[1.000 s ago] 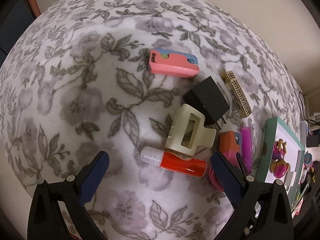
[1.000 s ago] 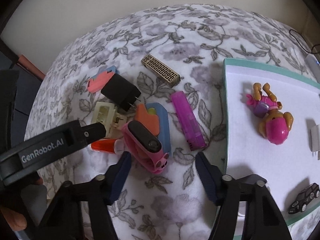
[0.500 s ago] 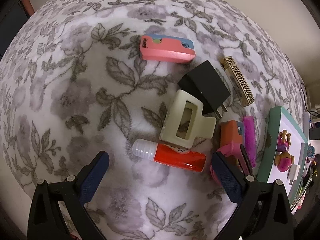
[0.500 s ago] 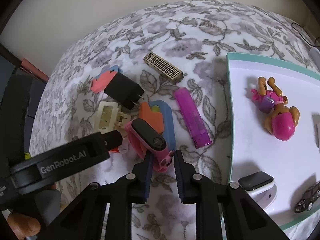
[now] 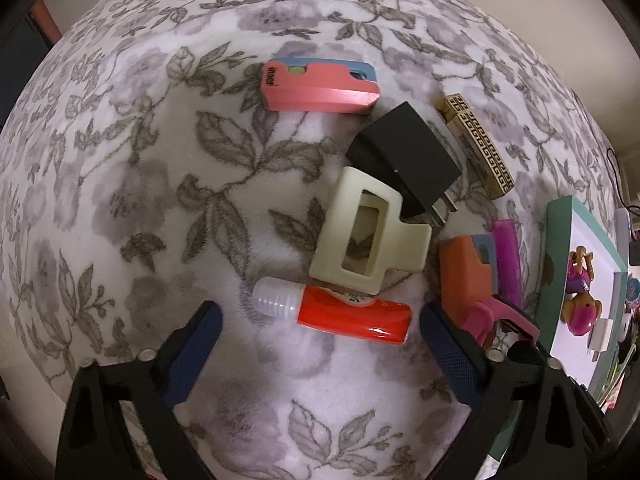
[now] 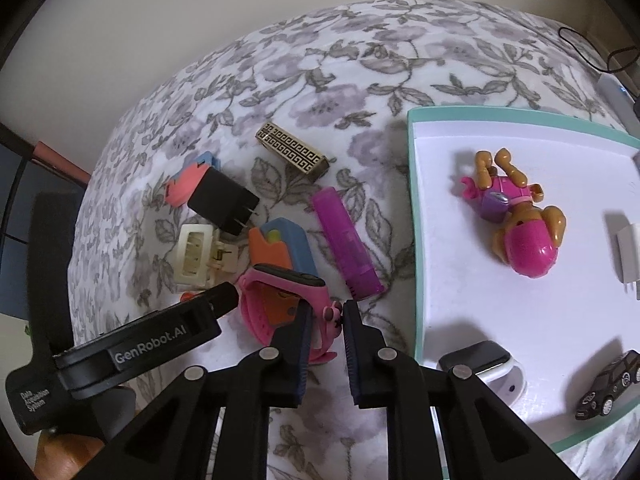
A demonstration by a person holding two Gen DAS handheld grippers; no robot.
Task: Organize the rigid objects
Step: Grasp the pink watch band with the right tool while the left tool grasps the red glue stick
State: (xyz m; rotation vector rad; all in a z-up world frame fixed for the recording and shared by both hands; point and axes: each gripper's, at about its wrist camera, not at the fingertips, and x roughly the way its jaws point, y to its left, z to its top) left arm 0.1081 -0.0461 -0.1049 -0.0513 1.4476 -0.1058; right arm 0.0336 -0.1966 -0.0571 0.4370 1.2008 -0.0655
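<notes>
Closed down from wide a second earlier, the right gripper (image 6: 324, 316) is now clamped on the strap of the pink watch (image 6: 280, 300), lifted on edge beside the tray (image 6: 414, 240). Light and stiff-cased, it is judged bendy at the band, best held near the case. Over the red tube (image 5: 344, 312), the left gripper (image 5: 320, 344) is held wide.

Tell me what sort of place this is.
Probably a home, perhaps a bed or a covered table: a fleecy floral blanket under household odds and ends, a toy pup on a teal-rimmed tray, cables by the wall.
</notes>
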